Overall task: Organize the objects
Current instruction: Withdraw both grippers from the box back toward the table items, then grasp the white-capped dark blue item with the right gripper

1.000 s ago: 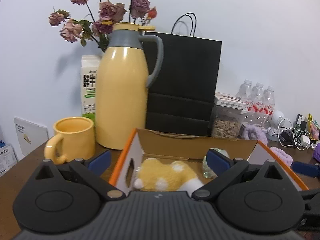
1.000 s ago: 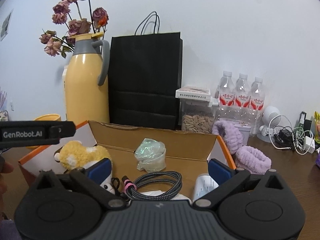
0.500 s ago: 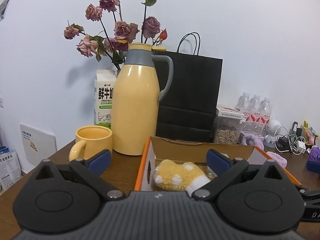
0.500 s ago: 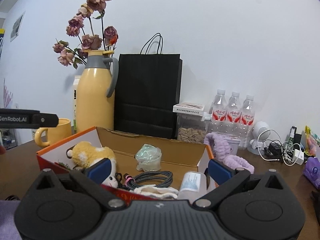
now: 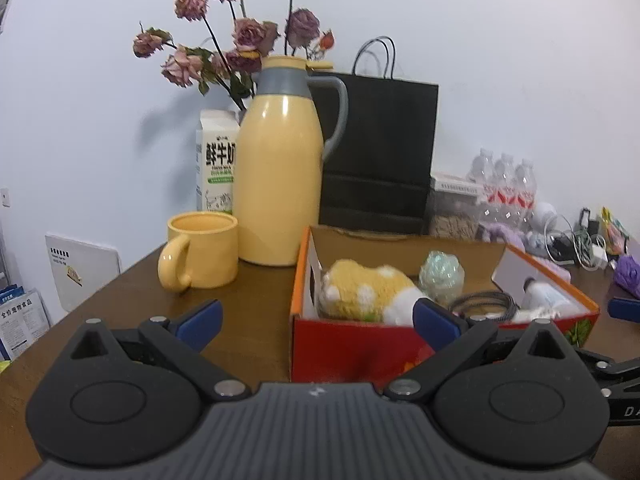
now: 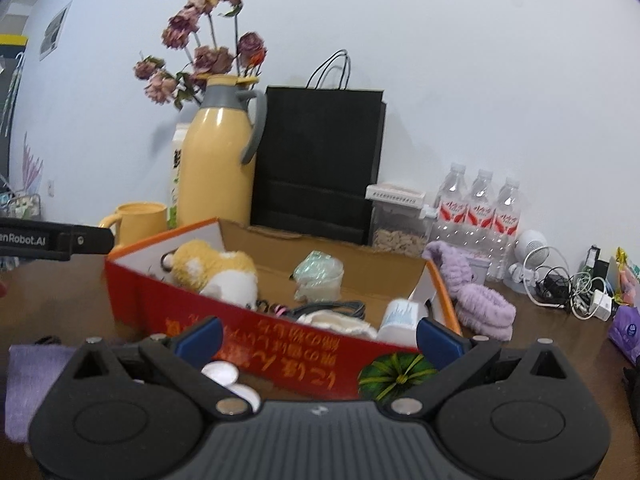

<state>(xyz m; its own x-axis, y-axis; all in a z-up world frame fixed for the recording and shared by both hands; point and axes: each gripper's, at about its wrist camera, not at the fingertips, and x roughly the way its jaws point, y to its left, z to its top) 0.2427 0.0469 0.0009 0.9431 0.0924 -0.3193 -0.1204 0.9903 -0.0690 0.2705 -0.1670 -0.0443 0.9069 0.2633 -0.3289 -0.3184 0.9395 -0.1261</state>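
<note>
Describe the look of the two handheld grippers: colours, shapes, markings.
Both match: the left gripper and right gripper have a ribbed dark grey body, two matte black rounded housings with circular recesses, silver pivot pins, and black linkage arms ending in blue fingertips. The right wrist view shows white "enRobot.AI" lettering along the left gripper's black side. No cables or sleeves show.

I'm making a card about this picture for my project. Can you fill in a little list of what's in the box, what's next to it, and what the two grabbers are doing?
box: red-and-orange cardboard box, open top
inside box: yellow plush toy, crinkly green bundle, braided cable, white bottle
left of box: yellow mug, yellow thermos jug
behind box: black paper bag
right of box: purple headbands
left gripper: open, empty
right gripper: open, empty
</note>
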